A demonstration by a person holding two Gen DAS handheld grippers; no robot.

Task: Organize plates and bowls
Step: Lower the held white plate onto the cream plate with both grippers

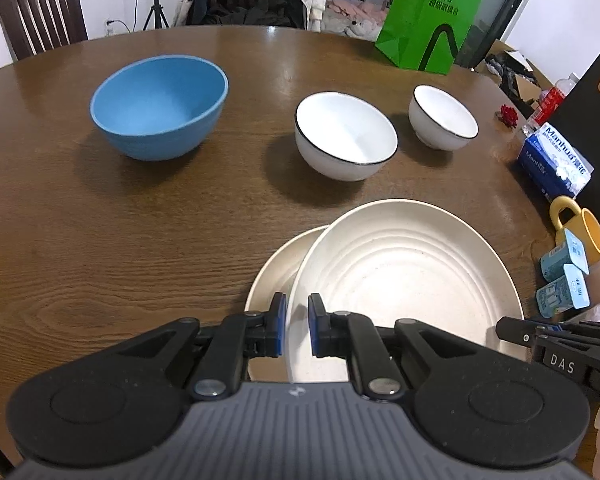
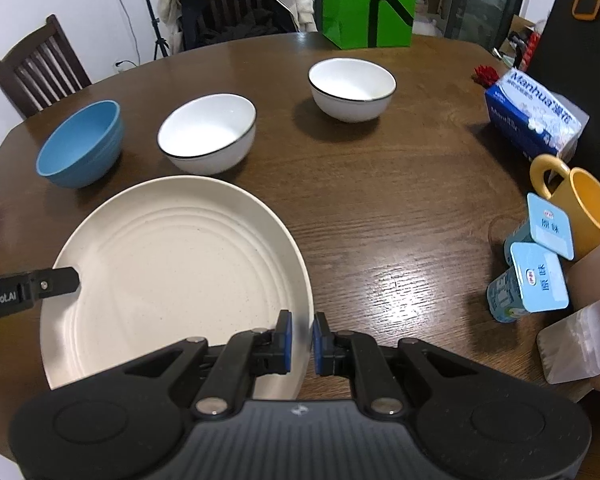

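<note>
**Both Grippers Clamped on Upper Plate Rim; Lower Plate Largely Hidden**

While the upper cream plate (image 1: pixel 412 276) fills the near table in both views, it covers most of a second plate (image 1: pixel 278 276) lying under it, of which only a crescent at 9 o'clock shows in the left wrist view. In the right wrist view the lower plate cannot be made out at all.

The left gripper (image 1: pixel 297 326) is closed on the upper plate's rim at its 7 o'clock edge, a blue pad on either side. The right gripper (image 2: pixel 302 342) is likewise closed on the rim at the plate's 5 o'clock edge. Whether the upper plate rests on the lower one or hangs clear cannot be told.

Beyond the plates, toward 12 o'clock, stand three upright bowls, each apart from the others: a blue bowl (image 1: pixel 160 106) at 10 o'clock, a white bowl (image 1: pixel 346 140) with a dark rim at 12, and a smaller white bowl (image 1: pixel 444 118) at 1.

At 3 o'clock the wooden table (image 1: pixel 120 240) is crowded: a yellow mug (image 2: pixel 580 204) on its side, two yoghurt cups (image 2: pixel 528 284) touching it, and a tissue box (image 2: pixel 534 120). A green bag (image 2: pixel 368 4) stands at the far edge. A pale object at the right wrist view's lower right is cut off and unidentifiable.
</note>
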